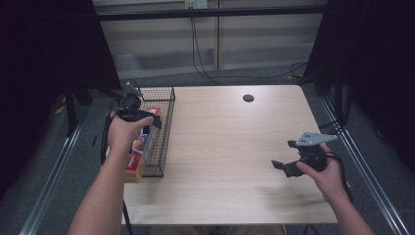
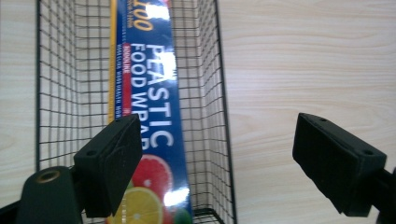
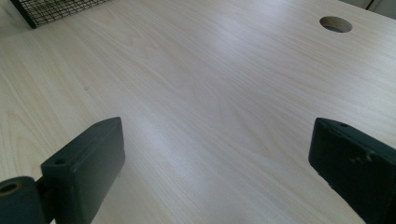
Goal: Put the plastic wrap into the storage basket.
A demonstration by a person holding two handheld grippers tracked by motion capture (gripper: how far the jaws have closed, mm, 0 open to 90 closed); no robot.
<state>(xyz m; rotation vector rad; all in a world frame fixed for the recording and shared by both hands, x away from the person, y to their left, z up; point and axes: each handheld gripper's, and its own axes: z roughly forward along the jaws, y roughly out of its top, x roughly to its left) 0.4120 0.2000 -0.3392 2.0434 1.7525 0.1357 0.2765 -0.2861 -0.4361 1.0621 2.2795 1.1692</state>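
Altogether, items counted on one tabletop [image 1: 225, 161], pale wood grain:

- Basket [image 1: 166, 128]: one, black wire, at the left edge of the tabletop, long side running away from the person.
- Box [image 2: 152, 107]: one, dark blue, lettered "PLASTIC FOOD WRAP", with citrus fruit pictured at the near end. It lies lengthwise inside the basket, on its floor; the high view shows its near end poking past the basket's near wall.
- Left gripper [image 2: 217, 158]: one, held above the basket and pointing down into it. Fingers [image 2: 109, 168]: two, spread apart, nothing between them; one hangs over the box, the other over bare tabletop outside the basket wall.
- Right gripper [image 3: 219, 172]: one, held over the right half of the tabletop, well apart from the basket. Fingers: two, wide apart, gripping nothing.
- Hole [image 1: 248, 98]: one, round, near the far edge of the tabletop.
- Cables [image 1: 200, 54]: several, black, hanging behind the tabletop.
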